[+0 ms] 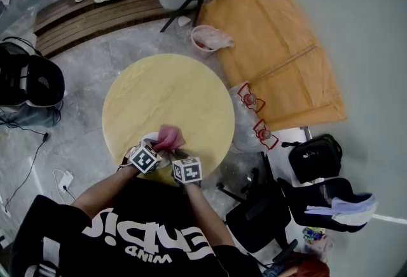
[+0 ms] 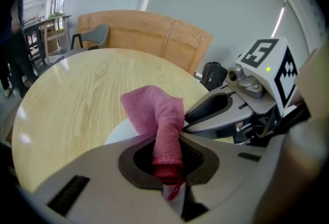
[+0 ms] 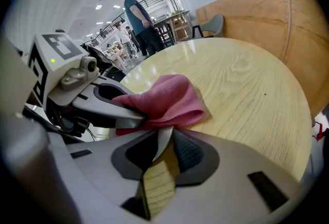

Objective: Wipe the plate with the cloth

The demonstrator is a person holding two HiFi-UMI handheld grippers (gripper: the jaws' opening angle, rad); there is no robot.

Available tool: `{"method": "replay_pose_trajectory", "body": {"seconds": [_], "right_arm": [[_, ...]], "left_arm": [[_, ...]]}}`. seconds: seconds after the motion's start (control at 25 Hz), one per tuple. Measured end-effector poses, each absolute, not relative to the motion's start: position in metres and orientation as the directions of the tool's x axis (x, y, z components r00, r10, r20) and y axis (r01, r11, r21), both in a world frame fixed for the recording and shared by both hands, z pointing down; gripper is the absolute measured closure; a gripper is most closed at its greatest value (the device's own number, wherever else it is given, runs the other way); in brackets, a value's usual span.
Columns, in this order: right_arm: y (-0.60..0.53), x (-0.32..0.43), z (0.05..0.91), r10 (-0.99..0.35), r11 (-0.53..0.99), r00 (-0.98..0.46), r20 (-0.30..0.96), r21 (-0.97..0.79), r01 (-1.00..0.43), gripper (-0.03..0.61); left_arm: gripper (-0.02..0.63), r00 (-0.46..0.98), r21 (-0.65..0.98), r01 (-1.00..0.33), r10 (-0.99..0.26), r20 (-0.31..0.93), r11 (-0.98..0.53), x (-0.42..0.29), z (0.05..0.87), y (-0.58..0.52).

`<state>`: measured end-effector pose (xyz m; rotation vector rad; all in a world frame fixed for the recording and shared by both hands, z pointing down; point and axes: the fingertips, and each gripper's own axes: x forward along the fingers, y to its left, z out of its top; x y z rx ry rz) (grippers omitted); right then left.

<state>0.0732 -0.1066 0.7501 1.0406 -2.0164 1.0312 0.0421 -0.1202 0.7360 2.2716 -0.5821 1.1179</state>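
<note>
pink cloth (image 2: 157, 115) clamped in left gripper (image 2: 167, 160) — draped over plate (image 2: 119, 134), right gripper (image 3: 162, 148) pinching its rim

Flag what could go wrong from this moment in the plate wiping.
1. The right hand-held gripper pinches the thin white plate only by its rim, near the edge of the round pale wooden table; wiping pressure might twist it loose.
2. The left hand-held gripper holds the pink woven cloth by a narrow bunch, which might pull out.
</note>
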Motion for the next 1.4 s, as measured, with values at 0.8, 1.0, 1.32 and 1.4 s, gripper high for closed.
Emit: {"method": "replay_pose_trajectory", "body": {"seconds": [0.8, 1.0, 1.32, 1.4], "right_arm": [[-0.103, 0.074, 0.753, -0.371, 0.385, -0.479, 0.795, -0.338, -0.859, 0.468], [-0.105, 0.074, 0.753, -0.375, 0.378, -0.478, 0.794, -0.340, -0.861, 0.468], [-0.107, 0.076, 0.754, -0.377, 0.374, -0.468, 0.799, -0.330, -0.867, 0.468], [-0.107, 0.075, 0.753, -0.381, 0.368, -0.467, 0.798, -0.333, -0.868, 0.468]], "left_arm": [[0.563, 0.507, 0.216, -0.663, -0.218, 0.834, -0.717, -0.001, 0.735, -0.132], [0.563, 0.498, 0.208, -0.672, -0.226, 0.837, -0.711, -0.005, 0.736, -0.132], [0.563, 0.486, 0.194, -0.689, -0.247, 0.838, -0.699, -0.018, 0.732, -0.135], [0.563, 0.486, 0.187, -0.696, -0.263, 0.833, -0.694, -0.022, 0.729, -0.137]]}}
